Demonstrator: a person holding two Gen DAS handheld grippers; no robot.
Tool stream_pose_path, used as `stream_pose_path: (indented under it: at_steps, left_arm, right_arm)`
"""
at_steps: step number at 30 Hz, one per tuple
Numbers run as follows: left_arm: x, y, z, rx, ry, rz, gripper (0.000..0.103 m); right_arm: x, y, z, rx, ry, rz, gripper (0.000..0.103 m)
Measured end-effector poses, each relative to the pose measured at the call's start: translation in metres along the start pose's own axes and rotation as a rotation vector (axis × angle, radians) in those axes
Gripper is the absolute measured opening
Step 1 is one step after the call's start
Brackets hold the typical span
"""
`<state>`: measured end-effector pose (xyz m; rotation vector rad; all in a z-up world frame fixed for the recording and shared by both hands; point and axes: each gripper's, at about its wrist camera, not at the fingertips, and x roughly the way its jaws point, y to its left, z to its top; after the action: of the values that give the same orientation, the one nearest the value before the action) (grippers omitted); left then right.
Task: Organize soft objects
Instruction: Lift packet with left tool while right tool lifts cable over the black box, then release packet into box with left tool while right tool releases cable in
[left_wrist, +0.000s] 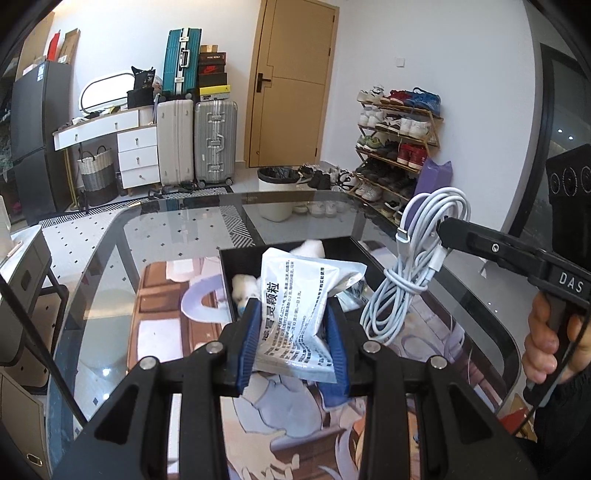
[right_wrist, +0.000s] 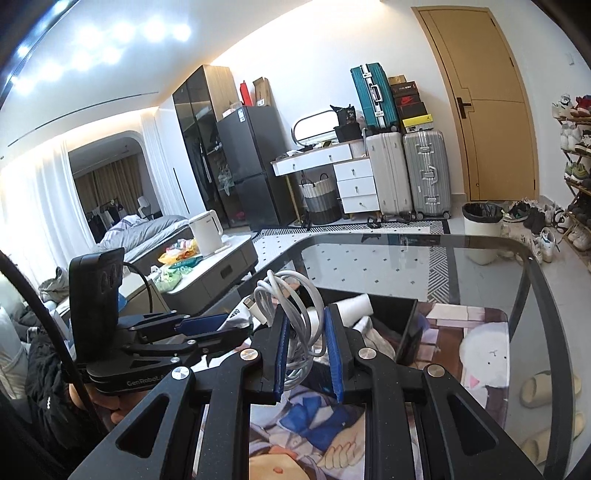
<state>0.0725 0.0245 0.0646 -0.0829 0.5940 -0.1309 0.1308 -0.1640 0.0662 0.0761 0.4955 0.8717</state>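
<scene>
Carrying a foil sachet in left gripper jaws and a coiled cable pinched by right gripper above the black tray, risking loose loops snagging its wall

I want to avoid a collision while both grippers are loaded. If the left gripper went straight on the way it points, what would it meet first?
Likely the black box just ahead: the left gripper, shut on the white sachet, points at its contents, white soft items. Depth is unclear; it may pass above them.
</scene>
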Motion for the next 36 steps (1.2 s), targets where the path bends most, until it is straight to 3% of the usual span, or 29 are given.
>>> stream_pose_path:
  at_steps: [19, 29, 33, 36]
  left_arm:
    - [0.043, 0.007, 0.023, -0.031, -0.025, 0.051, 0.033]
    - [0.067, 0.011, 0.017, -0.038, 0.009, 0.084, 0.035]
    - [0.072, 0.008, 0.015, -0.025, 0.022, 0.098, 0.039]
    - [0.07, 0.007, 0.015, -0.013, 0.022, 0.099, 0.048]
  right_arm:
    - [0.038, -0.015, 0.021, 0.081, -0.035, -0.027, 0.019]
    - [0.075, -0.041, 0.007, 0.13, 0.057, -0.081, 0.019]
    - [0.09, -0.045, 0.001, 0.115, 0.122, -0.122, 0.02]
    - [0.091, -0.045, -0.004, 0.08, 0.135, -0.157, 0.021]
